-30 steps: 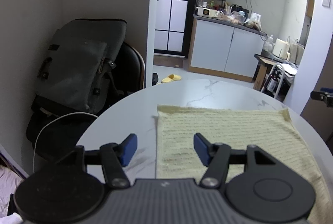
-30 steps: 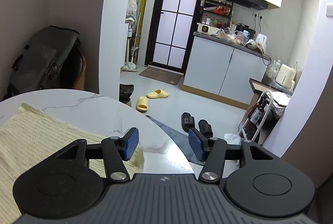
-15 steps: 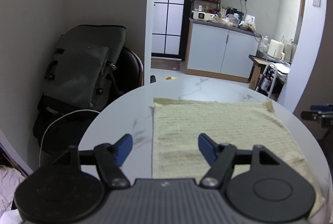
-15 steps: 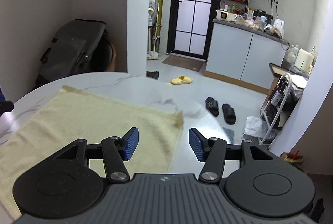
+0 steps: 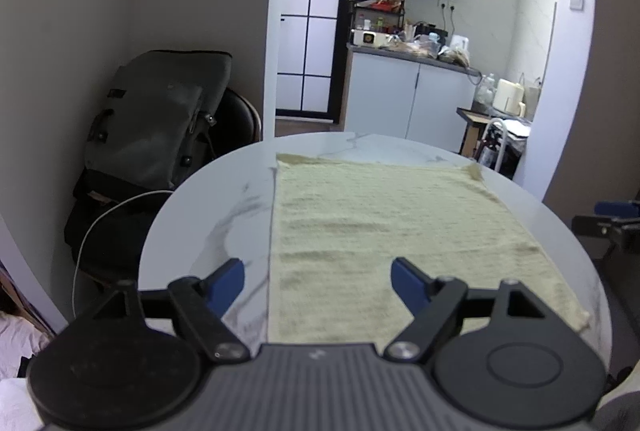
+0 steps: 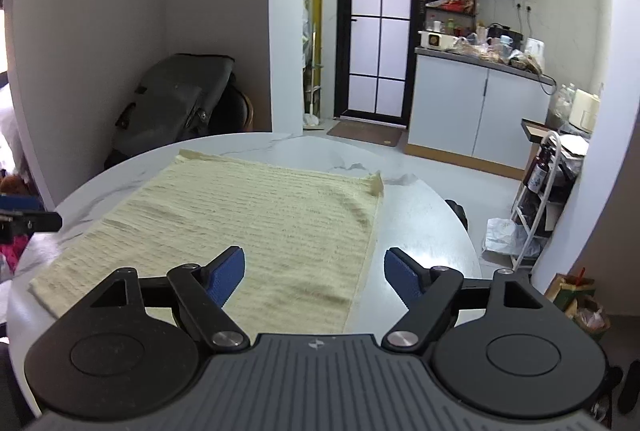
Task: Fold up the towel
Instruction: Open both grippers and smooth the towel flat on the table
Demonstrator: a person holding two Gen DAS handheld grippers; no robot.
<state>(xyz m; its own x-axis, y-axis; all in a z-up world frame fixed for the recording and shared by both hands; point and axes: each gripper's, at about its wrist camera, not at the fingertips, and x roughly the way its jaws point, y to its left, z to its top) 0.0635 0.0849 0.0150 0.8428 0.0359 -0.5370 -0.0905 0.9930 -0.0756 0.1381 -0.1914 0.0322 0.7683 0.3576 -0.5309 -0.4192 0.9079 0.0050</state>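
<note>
Over the table [image 5: 192, 215], both grippers pulled back — towel [image 5: 384, 231] flat, jaws spread, empty.

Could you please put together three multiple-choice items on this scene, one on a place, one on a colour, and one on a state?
1. Where does the towel lie?
A. on the round marble table
B. on the kitchen floor
C. over the chair

2. What colour are the gripper finger pads?
A. red
B. blue
C. white

3. How is the towel now?
A. folded in half
B. rolled up
C. spread flat, unfolded

Answers: 1 A, the pale yellow cloth lies on the white tabletop; 2 B, blue pads show on the left gripper and the right gripper; 3 C, all four edges lie open in a single layer, and both grippers are open and holding nothing.
</note>
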